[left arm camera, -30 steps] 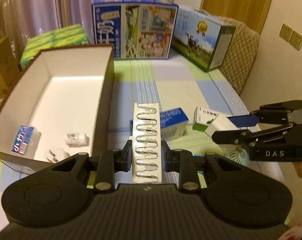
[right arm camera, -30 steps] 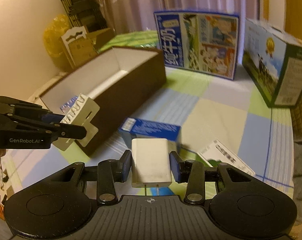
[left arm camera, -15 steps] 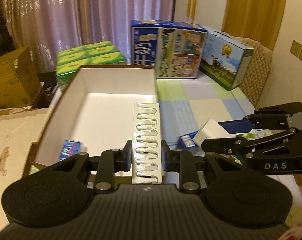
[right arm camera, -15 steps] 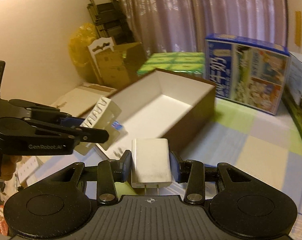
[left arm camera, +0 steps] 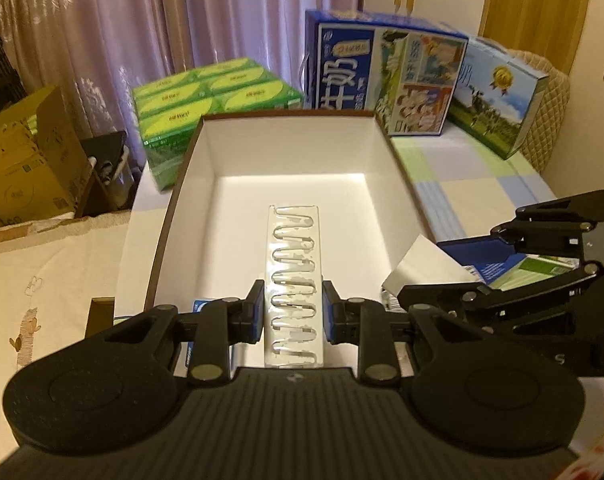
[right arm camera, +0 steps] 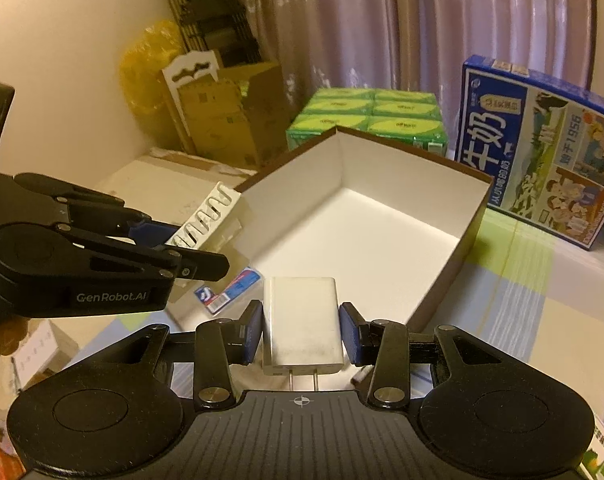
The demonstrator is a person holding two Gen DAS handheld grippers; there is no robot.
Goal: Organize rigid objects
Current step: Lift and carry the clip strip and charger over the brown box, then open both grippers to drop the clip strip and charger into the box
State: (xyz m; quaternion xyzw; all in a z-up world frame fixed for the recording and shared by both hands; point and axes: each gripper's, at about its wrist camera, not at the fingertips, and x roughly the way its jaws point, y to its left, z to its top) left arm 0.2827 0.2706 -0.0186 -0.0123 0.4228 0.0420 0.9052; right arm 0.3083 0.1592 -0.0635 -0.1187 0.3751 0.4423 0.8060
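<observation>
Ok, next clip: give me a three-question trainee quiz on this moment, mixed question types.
1. True or false: the left gripper holds a blister strip between its fingers.
2. Multiple choice: what is the right gripper shut on? A) a milk carton B) a white charger with two plug prongs C) nothing
3. Short answer: which container do both wrist views look into, and what colour is its inside?

Key
1. True. The strip stands upright between the fingers, above the box.
2. B.
3. The open brown box, white inside. A small blue packet lies in its near end.
</observation>
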